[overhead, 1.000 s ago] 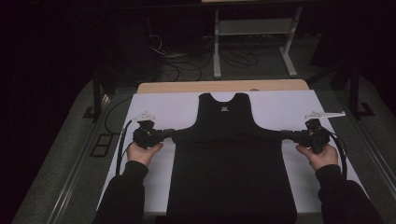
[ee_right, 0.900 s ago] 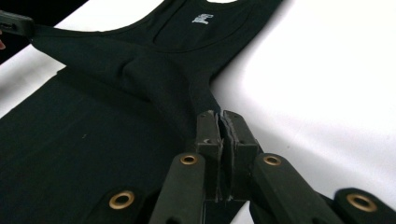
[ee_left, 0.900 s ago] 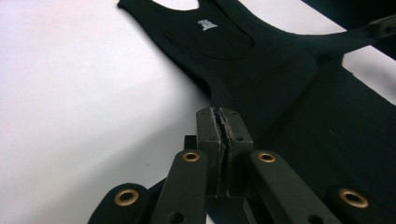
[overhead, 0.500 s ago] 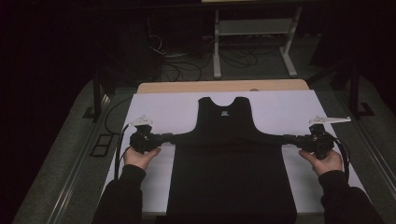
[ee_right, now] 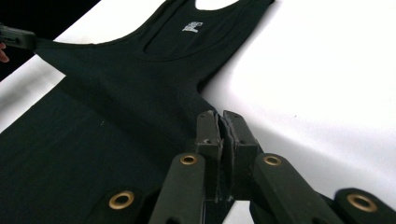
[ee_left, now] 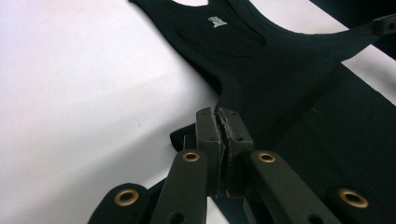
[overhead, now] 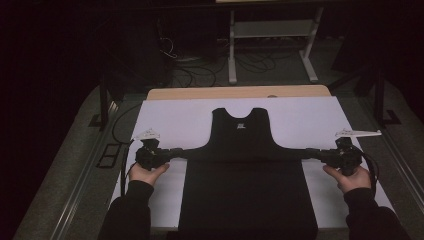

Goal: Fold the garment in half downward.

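Garment: black sleeveless fabric top (overhead: 243, 150) lying on white table sheet (overhead: 175, 117), stretched sideways | Left gripper (ee_left: 219, 122): clamped on its left edge | Right gripper (ee_right: 221, 125): clamped on right edge, fabric apparently pinched.
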{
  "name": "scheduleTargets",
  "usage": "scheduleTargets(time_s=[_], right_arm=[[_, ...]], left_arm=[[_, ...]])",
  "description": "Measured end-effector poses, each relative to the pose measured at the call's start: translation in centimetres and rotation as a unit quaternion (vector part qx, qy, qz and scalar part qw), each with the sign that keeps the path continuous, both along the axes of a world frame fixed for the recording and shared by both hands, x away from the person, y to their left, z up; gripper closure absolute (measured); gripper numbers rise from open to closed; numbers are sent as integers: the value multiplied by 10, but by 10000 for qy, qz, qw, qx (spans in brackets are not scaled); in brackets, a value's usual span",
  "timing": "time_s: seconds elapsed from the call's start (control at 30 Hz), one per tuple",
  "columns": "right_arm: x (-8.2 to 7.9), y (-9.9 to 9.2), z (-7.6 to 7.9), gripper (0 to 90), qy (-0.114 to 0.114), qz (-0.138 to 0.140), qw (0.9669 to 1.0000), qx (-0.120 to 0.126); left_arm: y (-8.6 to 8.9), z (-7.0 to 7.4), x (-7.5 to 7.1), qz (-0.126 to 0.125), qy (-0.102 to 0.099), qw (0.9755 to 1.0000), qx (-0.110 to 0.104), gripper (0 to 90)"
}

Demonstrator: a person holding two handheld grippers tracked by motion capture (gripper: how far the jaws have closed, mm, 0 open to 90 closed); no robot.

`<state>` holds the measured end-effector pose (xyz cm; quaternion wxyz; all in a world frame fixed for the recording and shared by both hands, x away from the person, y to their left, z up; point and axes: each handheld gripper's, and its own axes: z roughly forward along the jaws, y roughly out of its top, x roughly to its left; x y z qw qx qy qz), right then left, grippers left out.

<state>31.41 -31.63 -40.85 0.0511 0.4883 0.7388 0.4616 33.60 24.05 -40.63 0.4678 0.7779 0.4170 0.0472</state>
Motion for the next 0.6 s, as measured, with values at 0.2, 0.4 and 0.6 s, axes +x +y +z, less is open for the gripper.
scheduleTargets(time_s=[0.2, 0.4, 0.6], right_arm=[[-7, 1, -1, 841, 46, -16, 10000, 10], [-13, 2, -2, 841, 88, -1, 10000, 30], [-16, 4, -4, 841, 178, 37, 9998, 17]], left_arm=[[0, -1, -7, 1, 7, 10000, 16, 866], [3, -4, -12, 8, 101, 9999, 30, 866], [3, -6, -16, -62, 133, 9999, 75, 866]])
